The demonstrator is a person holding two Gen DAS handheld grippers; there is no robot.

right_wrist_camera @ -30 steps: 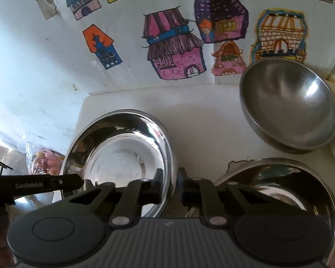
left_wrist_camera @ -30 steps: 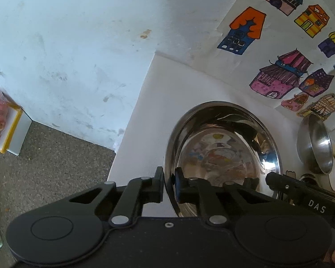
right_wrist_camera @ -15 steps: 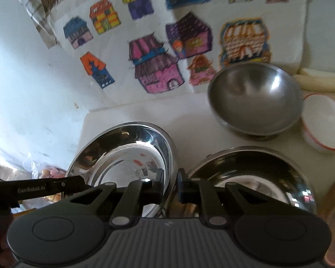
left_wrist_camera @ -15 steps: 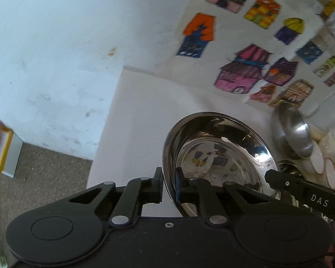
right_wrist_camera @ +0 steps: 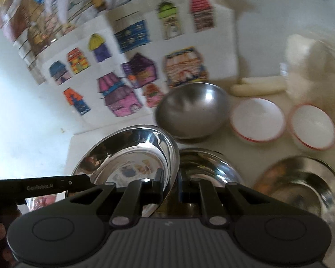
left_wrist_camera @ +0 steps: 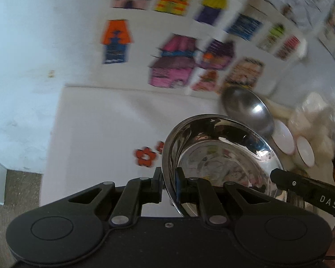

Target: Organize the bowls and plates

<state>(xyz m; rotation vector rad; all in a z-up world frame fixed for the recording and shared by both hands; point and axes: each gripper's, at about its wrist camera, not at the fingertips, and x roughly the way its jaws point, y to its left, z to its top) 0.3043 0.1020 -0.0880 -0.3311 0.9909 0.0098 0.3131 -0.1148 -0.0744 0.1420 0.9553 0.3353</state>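
Left wrist: claw (left_wrist_camera: 168, 186) pinches plate (left_wrist_camera: 221, 163) rim.

Bench (left_wrist_camera: 96, 134): white top, red flower print (left_wrist_camera: 145, 156).
Deep steel bowl (right_wrist_camera: 191, 109): rests by the house drawings.
White bowls (right_wrist_camera: 258, 119): two, red-rimmed (side by side).
Shiny steel bowls (right_wrist_camera: 208, 167): nearer, partly hidden.
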